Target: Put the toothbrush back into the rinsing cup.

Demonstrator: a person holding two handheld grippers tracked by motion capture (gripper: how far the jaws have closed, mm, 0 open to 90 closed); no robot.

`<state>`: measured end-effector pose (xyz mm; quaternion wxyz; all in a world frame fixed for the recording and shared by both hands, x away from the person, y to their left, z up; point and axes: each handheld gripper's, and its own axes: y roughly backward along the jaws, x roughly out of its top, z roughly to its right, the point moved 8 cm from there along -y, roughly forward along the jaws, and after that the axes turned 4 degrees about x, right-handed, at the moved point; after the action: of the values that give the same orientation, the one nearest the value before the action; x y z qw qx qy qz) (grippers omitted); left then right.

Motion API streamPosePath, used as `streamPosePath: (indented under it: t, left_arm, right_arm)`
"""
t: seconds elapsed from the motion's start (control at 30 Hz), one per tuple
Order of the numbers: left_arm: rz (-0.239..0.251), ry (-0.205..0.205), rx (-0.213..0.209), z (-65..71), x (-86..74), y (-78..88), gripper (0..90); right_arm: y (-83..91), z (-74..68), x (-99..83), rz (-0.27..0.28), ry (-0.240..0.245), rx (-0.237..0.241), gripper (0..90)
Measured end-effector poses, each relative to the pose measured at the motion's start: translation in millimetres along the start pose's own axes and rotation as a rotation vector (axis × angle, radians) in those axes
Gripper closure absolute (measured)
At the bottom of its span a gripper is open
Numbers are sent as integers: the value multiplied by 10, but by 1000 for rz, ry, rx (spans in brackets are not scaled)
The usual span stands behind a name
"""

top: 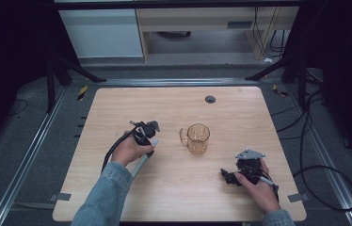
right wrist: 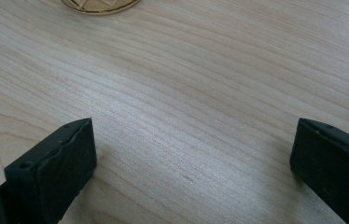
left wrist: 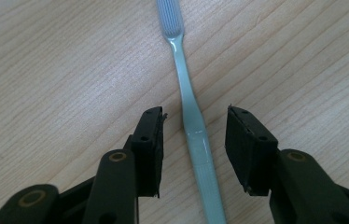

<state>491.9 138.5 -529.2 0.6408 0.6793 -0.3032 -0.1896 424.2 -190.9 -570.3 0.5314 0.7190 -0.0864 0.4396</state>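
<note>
Left gripper view looks straight down the left hand-held gripper (left wrist: 193, 140), whose jaws straddle the toothbrush (left wrist: 192, 116) handle with a gap on each side, narrowed but not yet pressing, presumably lined up for a pinch at mid-handle where the brush balances. The toothbrush lies flat on the tabletop (top: 174, 186), bristle head at twelve o'clock in that view. From the high view, the brush sits at about nine o'clock from the amber mug (top: 196, 138), near it but apart; the mug stands upright, handle toward the brush, likely the place it is meant for. At the mug's five o'clock, the right hand-held gripper (top: 228, 177) rests low on the tabletop with jaws wide and nothing between them, apparently waiting.
</note>
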Motion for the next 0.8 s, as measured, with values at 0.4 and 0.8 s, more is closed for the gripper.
streamPosePath:
  t: [0.4,0.8]
  left_arm:
    - [-46,10,-20,2,4,-62,666]
    - [-57,13,-32,9,16,-106,689]
  right_arm:
    - [0,0,0,0,0,0,7]
    - [0,0,0,0,0,0,7]
